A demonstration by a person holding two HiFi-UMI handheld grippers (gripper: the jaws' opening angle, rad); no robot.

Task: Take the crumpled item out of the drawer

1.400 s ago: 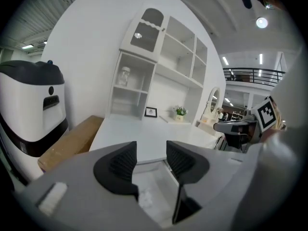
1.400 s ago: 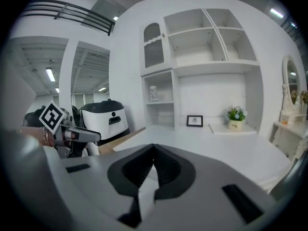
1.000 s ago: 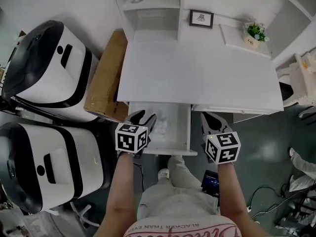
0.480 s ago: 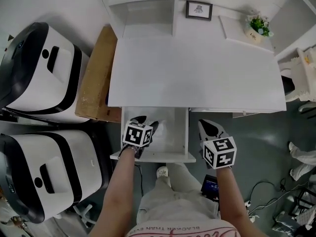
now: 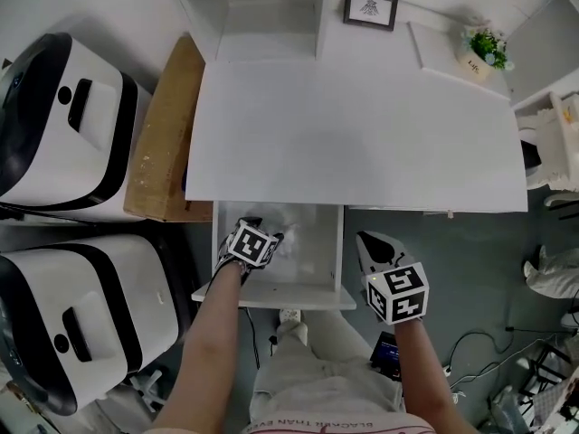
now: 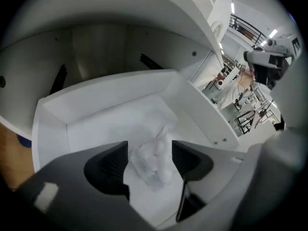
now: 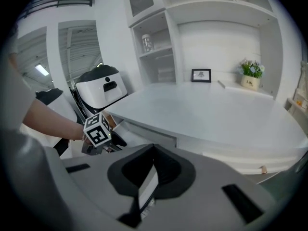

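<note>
The white drawer (image 5: pixel 271 295) under the desk stands pulled out. A crumpled white item (image 5: pixel 288 245) lies on its floor. My left gripper (image 5: pixel 262 231) reaches down into the drawer at its left side. In the left gripper view the crumpled item (image 6: pixel 154 159) sits between the two dark fingers (image 6: pixel 108 166). The jaws are opening and the pads stand clear of it. My right gripper (image 5: pixel 375 244) hovers just right of the drawer, outside it. In the right gripper view it (image 7: pixel 151 170) is shut with nothing held.
The white desk top (image 5: pixel 353 134) carries a picture frame (image 5: pixel 369 9) and a potted plant (image 5: pixel 484 48) at the back. A cardboard box (image 5: pixel 158 143) and two white-and-black machines (image 5: pixel 63 125) stand at the left. The person's legs (image 5: pixel 317 360) are below the drawer front.
The left gripper has moved further into the drawer, toward the crumpled item. The right gripper has stayed beside the drawer's right side. The head camera has shifted.
</note>
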